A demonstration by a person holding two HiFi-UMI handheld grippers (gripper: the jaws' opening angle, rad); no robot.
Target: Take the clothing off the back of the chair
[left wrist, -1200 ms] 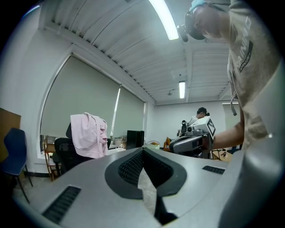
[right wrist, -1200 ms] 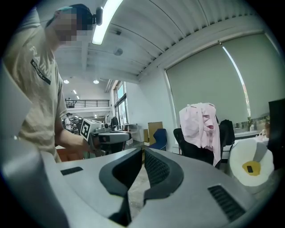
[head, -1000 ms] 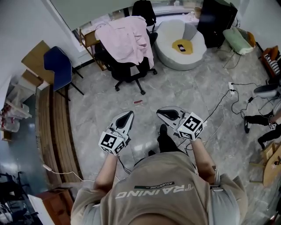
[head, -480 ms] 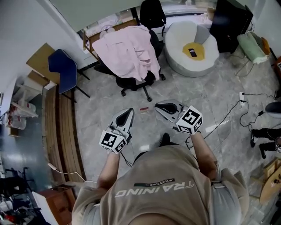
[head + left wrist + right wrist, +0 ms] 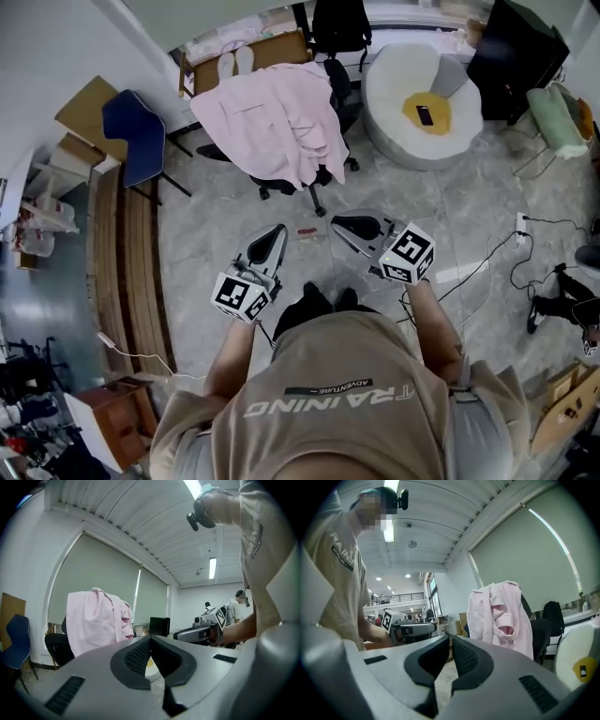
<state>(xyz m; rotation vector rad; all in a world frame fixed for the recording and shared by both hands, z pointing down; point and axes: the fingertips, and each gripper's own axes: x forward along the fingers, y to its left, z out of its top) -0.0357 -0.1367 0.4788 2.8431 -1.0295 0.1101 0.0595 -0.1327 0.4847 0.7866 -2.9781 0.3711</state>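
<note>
Approach step, left gripper [image 5: 274, 234] and right gripper [image 5: 342, 225] both pressed together, empty, well short of pink shirt [image 5: 272, 117] draped over black chair [image 5: 281, 181] back; next: close in, spread jaws, pinch top fold (probably collar), lift clear.

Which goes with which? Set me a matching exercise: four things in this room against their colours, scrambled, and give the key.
Things:
1. shirt draped over the chair back
2. office chair
3. side chair by the wall
4. round seat

Colours:
A. white
B. blue
C. pink
D. black

Pairs: 1-C, 2-D, 3-B, 4-A.
</note>
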